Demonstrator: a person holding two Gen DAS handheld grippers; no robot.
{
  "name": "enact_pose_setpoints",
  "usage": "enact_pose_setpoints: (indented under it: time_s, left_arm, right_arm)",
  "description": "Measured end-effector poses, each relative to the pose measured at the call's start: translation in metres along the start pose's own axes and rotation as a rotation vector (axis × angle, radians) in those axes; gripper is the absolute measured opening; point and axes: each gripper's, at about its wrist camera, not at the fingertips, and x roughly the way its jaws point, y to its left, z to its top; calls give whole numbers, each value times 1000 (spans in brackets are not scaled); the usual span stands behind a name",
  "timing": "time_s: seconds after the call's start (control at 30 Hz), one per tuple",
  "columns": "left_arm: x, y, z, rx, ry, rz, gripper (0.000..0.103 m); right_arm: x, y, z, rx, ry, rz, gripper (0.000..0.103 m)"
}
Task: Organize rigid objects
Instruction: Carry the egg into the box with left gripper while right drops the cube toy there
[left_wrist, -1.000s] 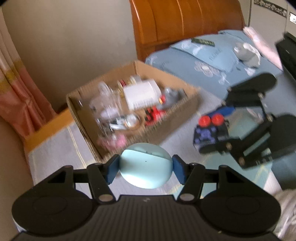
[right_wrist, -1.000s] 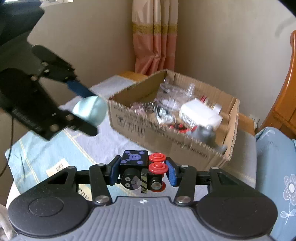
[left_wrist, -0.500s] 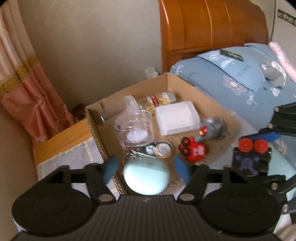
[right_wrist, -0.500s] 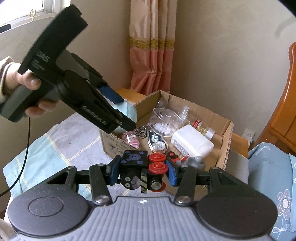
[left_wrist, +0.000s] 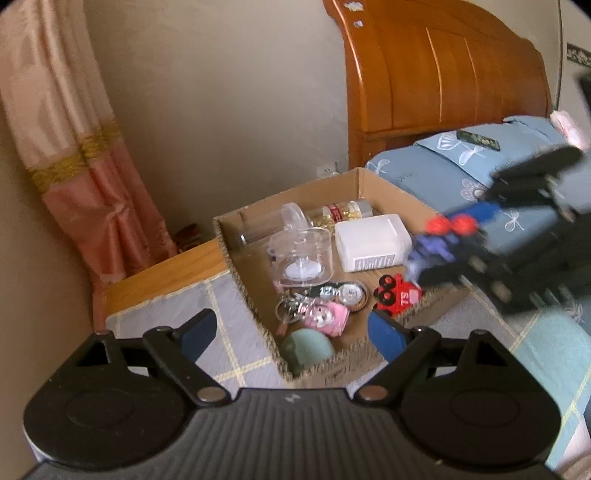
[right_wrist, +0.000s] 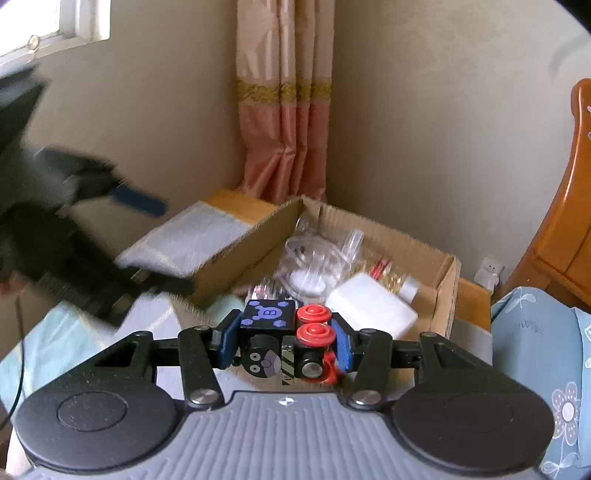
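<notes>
Egg (left_wrist: 308, 349) dropped in box (left_wrist: 391, 190) — left tongs (left_wrist: 291, 334) spread, emptied

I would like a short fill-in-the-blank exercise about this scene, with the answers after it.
1. The left gripper is ____ and holds nothing.
2. The pale green egg lies inside the cardboard ____.
3. The right gripper is shut on the black toy ____.
4. The white container lies ____ the cardboard box.

Answers: open; box; train; inside
</notes>
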Motion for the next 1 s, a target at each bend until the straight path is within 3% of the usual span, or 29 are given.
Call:
enact_pose_setpoints:
  time_s: [0.5, 0.67, 0.73, 0.8, 0.93, 1.0]
  left_arm:
    - [-25, 9, -51, -106, -29, -2, 89]
    - [-33, 9, -56, -106, -43, 13, 89]
    - [-34, 10, -57, -110, -45, 10, 89]
    - [-35, 10, -60, -108, -45, 14, 89]
    - [-36, 9, -62, -108, -44, 35, 89]
    - [-37, 8, -60, -108, -48, 55, 89]
  right_arm:
    - [62, 25, 42, 48, 60, 36, 55]
    - [82, 30, 48, 61, 65, -15, 55]
    - [89, 25, 48, 94, 90, -47, 59]
    - [90, 18, 44, 128, 102, -76, 71]
    - [79, 13, 35, 148, 98, -92, 77]
    - [70, 12, 32, 148, 93, -93, 90]
